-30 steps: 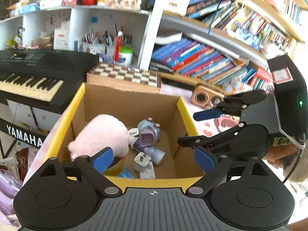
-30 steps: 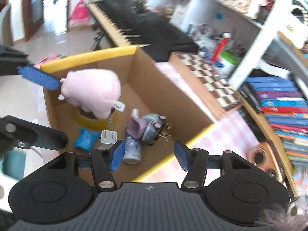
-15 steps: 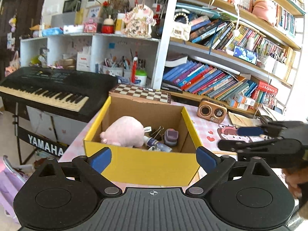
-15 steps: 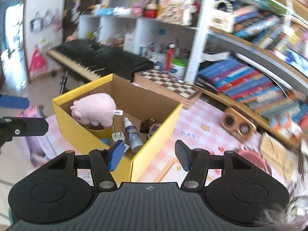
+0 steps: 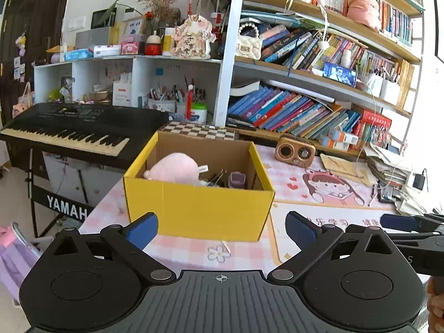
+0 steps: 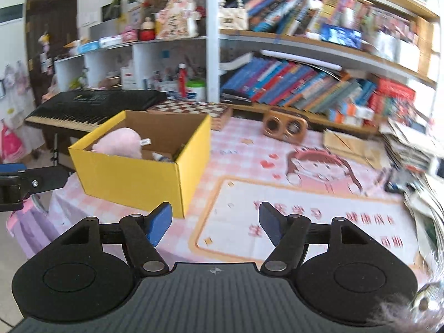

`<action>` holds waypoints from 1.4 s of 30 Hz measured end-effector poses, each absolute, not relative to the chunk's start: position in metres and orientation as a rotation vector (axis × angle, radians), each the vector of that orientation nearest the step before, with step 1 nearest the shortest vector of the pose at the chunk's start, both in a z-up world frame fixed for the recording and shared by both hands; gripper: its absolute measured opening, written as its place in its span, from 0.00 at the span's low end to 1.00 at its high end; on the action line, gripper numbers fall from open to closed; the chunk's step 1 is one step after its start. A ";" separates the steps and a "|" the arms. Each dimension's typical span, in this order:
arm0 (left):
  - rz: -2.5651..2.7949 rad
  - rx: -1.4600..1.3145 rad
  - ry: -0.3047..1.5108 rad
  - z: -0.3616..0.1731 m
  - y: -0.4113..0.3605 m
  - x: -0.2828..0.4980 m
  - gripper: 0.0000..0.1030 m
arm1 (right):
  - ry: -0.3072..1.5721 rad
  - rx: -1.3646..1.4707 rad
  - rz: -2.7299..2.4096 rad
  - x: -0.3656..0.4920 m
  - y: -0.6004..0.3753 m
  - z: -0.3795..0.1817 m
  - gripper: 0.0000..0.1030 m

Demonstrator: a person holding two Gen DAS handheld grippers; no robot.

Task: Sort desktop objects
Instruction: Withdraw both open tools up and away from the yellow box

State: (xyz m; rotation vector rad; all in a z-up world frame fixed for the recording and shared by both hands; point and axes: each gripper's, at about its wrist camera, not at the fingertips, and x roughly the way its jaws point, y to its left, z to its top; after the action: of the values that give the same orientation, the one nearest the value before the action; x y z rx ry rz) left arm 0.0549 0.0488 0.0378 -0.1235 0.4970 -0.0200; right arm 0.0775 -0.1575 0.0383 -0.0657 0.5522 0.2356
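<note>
Two grippers, both empty: left gripper (image 5: 221, 227) jaws near full spread w/ nothing between them, right gripper (image 6: 215, 223) jaws abt half apart, just been opening, also nothing between. One yellow box (image 5: 199, 204) sits ahead of both, dead centre beyond the left fingers but up and to the left of the right fingers, long axis running across the left view, so left hand looks the better lined up; I'd judge sorting nearly or fully done. Counted in box: 1 pink plush (image 5: 174, 168), 1 small bottle (image 6: 162, 156), 1 purple item (image 5: 237, 180), some dark clips (no. unclear); no loose item seen on the pink checked cloth (image 6: 238, 152) nr either pair of fingers.
</note>
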 end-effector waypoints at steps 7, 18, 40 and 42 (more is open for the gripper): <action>0.019 -0.088 0.522 0.027 0.037 0.045 0.98 | 0.525 -0.049 0.165 0.055 -0.166 0.026 0.78; 0.040 -0.041 0.570 0.013 0.027 0.032 1.00 | 0.546 -0.064 0.148 0.037 -0.162 0.012 0.88; 0.048 -0.024 0.651 0.001 0.021 0.031 1.00 | 0.633 -0.062 0.132 0.034 -0.161 0.001 0.98; 0.044 -0.022 0.660 0.000 0.020 0.032 1.00 | 0.638 -0.060 0.131 0.034 -0.162 0.000 0.98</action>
State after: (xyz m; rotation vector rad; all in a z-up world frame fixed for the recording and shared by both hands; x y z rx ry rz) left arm 0.0316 0.0202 -0.0001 -0.0219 0.6604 0.0442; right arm 0.0338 -0.1619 0.0001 -0.0598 0.6376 0.1305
